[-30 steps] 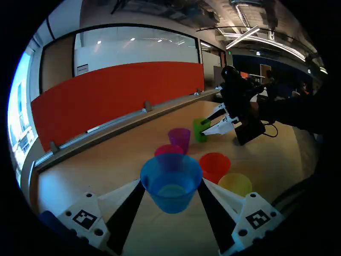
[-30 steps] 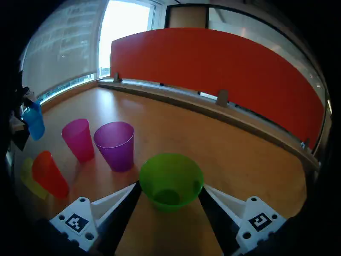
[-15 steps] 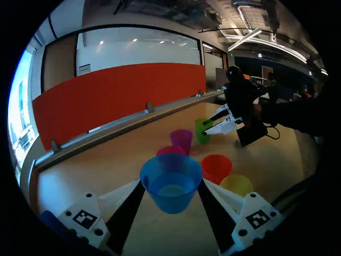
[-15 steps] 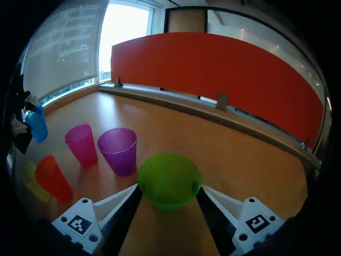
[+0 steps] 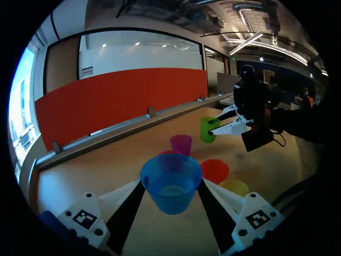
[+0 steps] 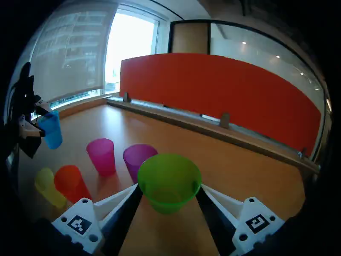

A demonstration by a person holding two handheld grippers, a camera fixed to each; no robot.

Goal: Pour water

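Up close in the left gripper view, the left gripper (image 5: 171,182) pinches an upright blue cup (image 5: 171,194) between its two white fingers, one pressing on each side. A pale pool at the cup's bottom appears to be water. In the right gripper view, the right gripper (image 6: 169,187) likewise clamps a green cup (image 6: 169,181), upright and seemingly empty.

Both cups are held in the air above a wooden table (image 6: 247,166), well apart from each other. From the left gripper, the green cup lies ahead and to the right; from the right gripper, the blue cup sits far off at the left edge. The pour probably needs the two brought together, the blue rim tipped over the green mouth.

The left gripper view looks down into the blue cup, while the right gripper view gives its outer side. The right gripper view also lays out four cups standing on the table between them: pink cup (image 6: 101,155), purple cup (image 6: 137,155), red cup (image 6: 70,182), yellow cup (image 6: 46,185).
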